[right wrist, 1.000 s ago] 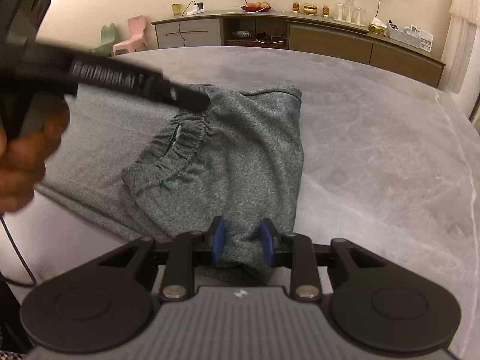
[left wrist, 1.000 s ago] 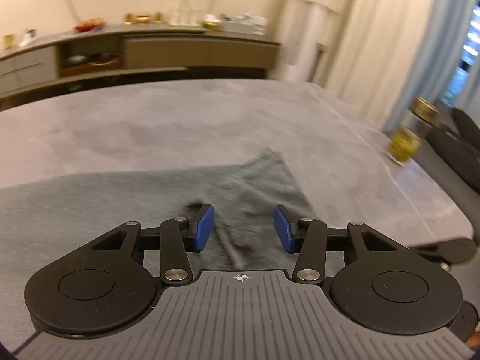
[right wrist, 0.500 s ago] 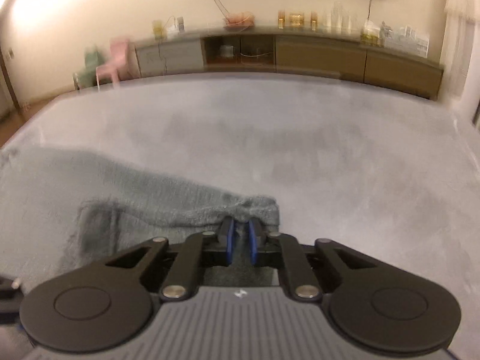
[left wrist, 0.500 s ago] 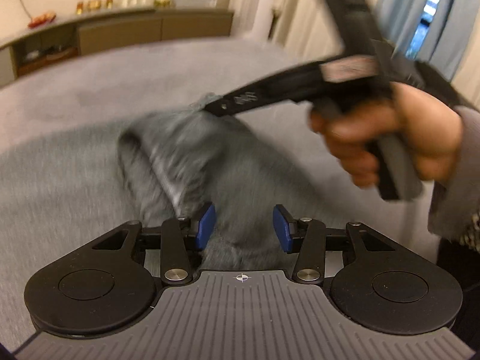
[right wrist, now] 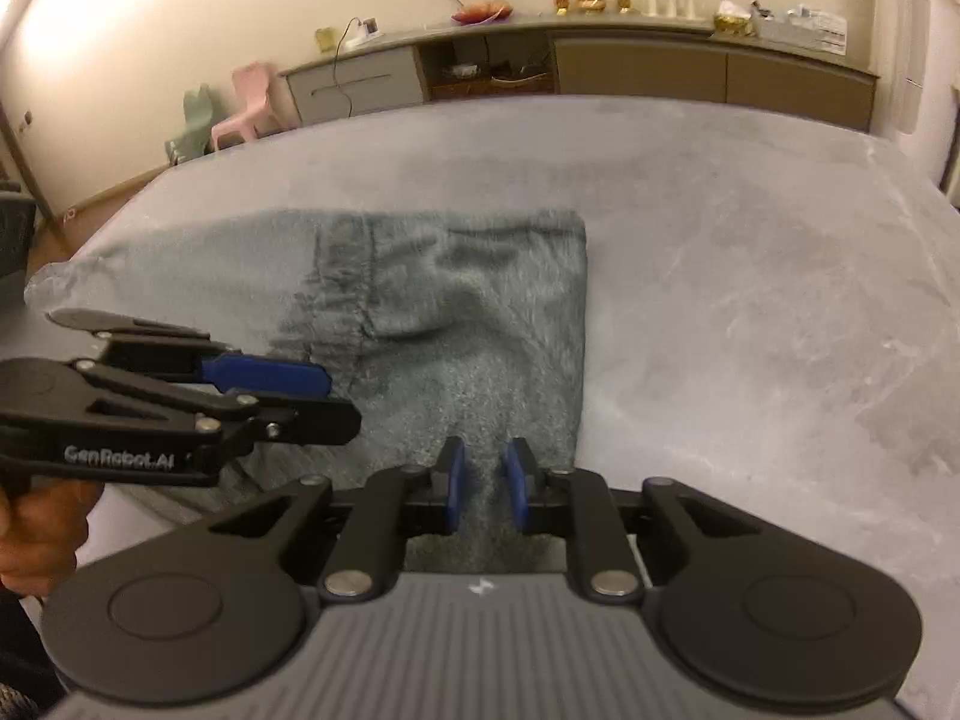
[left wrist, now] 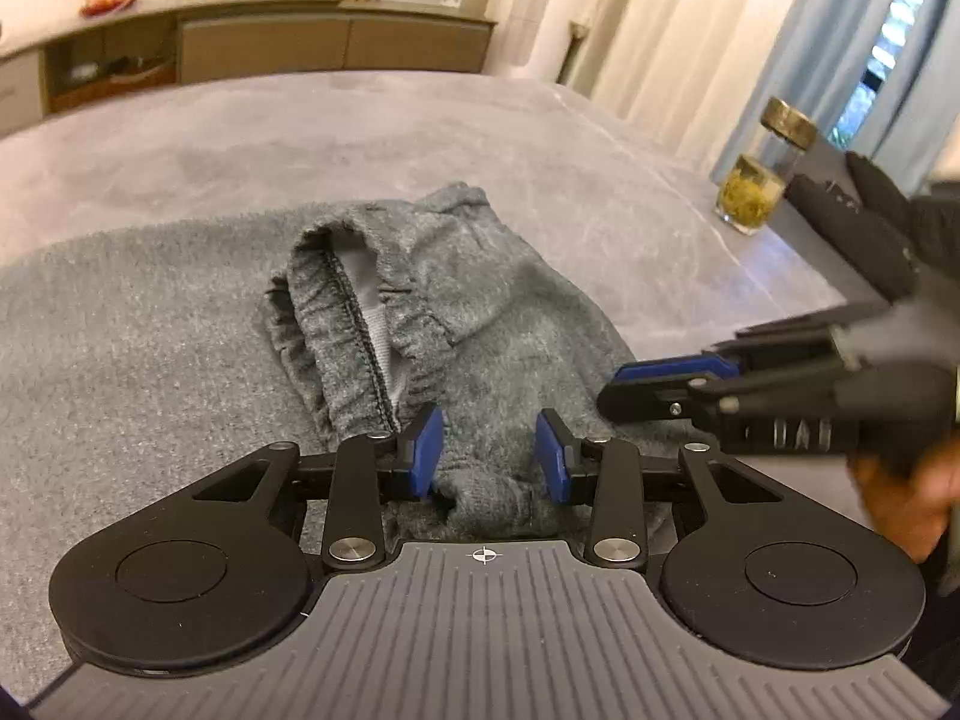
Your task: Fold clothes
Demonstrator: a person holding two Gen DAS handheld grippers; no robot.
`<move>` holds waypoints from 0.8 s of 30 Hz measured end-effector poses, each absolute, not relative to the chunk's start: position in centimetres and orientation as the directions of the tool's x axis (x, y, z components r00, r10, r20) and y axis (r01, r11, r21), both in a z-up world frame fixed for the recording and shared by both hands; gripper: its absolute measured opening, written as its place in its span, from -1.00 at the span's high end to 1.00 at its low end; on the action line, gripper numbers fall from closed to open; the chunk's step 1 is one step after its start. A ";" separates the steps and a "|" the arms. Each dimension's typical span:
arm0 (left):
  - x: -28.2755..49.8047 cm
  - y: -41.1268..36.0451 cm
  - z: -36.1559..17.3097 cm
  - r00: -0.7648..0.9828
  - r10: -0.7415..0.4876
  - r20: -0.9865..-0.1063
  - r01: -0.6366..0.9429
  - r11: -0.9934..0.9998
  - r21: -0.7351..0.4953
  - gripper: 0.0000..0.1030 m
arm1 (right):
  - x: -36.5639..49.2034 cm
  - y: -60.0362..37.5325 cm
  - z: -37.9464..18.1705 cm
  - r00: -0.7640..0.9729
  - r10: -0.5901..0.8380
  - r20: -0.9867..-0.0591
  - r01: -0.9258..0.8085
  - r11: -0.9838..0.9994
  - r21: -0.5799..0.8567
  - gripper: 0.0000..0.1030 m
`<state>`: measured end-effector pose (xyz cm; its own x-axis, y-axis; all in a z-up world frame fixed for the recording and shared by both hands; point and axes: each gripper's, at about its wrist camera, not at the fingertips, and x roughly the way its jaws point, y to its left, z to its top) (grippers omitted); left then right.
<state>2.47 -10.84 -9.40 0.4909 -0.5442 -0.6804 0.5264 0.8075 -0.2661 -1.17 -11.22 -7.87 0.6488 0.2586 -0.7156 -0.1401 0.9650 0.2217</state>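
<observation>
Folding grey sweatpants point(left wrist: 480, 312) on the grey bench point(left wrist: 420, 138); they lie near-centre, waistband point(left wrist: 360, 324) doubled over the legs. Left gripper point(left wrist: 489, 456) fingers closing, cloth bunched between but pads not pressing, so released. Right gripper point(right wrist: 485, 489) fingers opening, fabric between, nothing clamped. To do this well: let go cleanly, lift both straight off without dragging the fold, then pinch the near edge corners evenly for the next fold.

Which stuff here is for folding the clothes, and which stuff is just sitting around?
For the job:
- grey garment
- left gripper, closing, cloth between its jaws
- right gripper, opening, cloth between its jaws
- grey table

Just sitting around:
- glass jar
- sideboard
- pink chair
</observation>
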 end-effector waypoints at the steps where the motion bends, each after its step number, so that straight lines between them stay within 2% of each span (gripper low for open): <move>1: 2.4 -10.7 -8.7 0.507 -0.540 -0.672 0.521 0.813 -0.261 0.33 | -1.6 -11.7 -7.5 0.671 0.252 -0.697 -0.108 0.964 0.245 0.40; 3: 2.6 -10.4 -7.3 0.532 -0.540 -0.652 0.516 0.817 -0.256 0.14 | -2.7 -12.5 -7.0 0.712 0.208 -0.671 -0.036 0.965 0.260 -0.31; 5: 3.3 -10.4 -5.7 0.547 -0.550 -0.631 0.519 0.814 -0.260 -0.25 | -3.7 -13.1 -7.6 0.708 0.160 -0.687 0.042 0.963 0.268 -0.51; 7: 4.2 -11.2 -4.6 0.528 -0.568 -0.631 0.534 0.800 -0.274 -0.48 | -3.7 -12.7 -8.0 0.683 0.185 -0.707 0.030 0.960 0.280 -0.33; 8: 5.0 -12.1 -4.4 0.493 -0.582 -0.647 0.548 0.785 -0.289 -0.52 | -3.7 -12.1 -7.8 0.682 0.191 -0.706 0.001 0.965 0.263 0.34; 9: 5.7 -13.0 -4.3 0.456 -0.595 -0.661 0.561 0.769 -0.305 -0.54 | -3.5 -11.4 -7.6 0.679 0.204 -0.705 -0.042 0.970 0.241 0.90; 10: 6.5 -13.9 -4.1 0.420 -0.607 -0.674 0.574 0.753 -0.322 -0.54 | -3.6 -10.9 -7.5 0.685 0.206 -0.699 -0.067 0.973 0.221 0.97; 12: 7.9 -15.4 -4.7 0.386 -0.594 -0.705 0.562 0.758 -0.330 -0.54 | -4.1 -9.6 -7.0 0.722 0.183 -0.668 -0.108 0.982 0.152 0.98; 16: 10.2 -18.0 -6.8 0.314 -0.551 -0.773 0.557 0.766 -0.320 -0.48 | -6.1 -8.3 -5.4 0.783 0.242 -0.573 -0.209 0.970 0.124 0.98; 20: 11.1 -19.4 -8.7 0.302 -0.480 -0.824 0.557 0.790 -0.256 -0.37 | -5.5 -7.5 -5.8 0.769 0.260 -0.583 -0.246 0.964 0.106 0.98; 21: 11.2 -19.8 -9.1 0.301 -0.462 -0.834 0.564 0.791 -0.235 -0.25 | -5.4 -7.5 -5.8 0.768 0.265 -0.583 -0.252 0.962 0.105 0.98; 22: 11.2 -20.2 -9.4 0.300 -0.444 -0.844 0.572 0.792 -0.214 0.04 | -5.4 -7.5 -5.7 0.769 0.270 -0.580 -0.256 0.961 0.108 0.98; 23: 11.0 -20.2 -9.4 0.314 -0.430 -0.847 0.582 0.792 -0.186 0.50 | -5.4 -7.6 -5.6 0.769 0.275 -0.576 -0.258 0.959 0.113 0.98; 24: 10.8 -20.2 -9.3 0.333 -0.416 -0.846 0.591 0.792 -0.156 0.77 | -5.5 -7.8 -5.3 0.770 0.283 -0.572 -0.262 0.957 0.122 0.98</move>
<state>10.79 -20.16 -9.28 0.3327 -0.4157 -0.8465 0.5908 0.7915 -0.1565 -5.49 -7.82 -5.32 0.7701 0.2832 -0.5716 -0.2615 0.9574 0.1221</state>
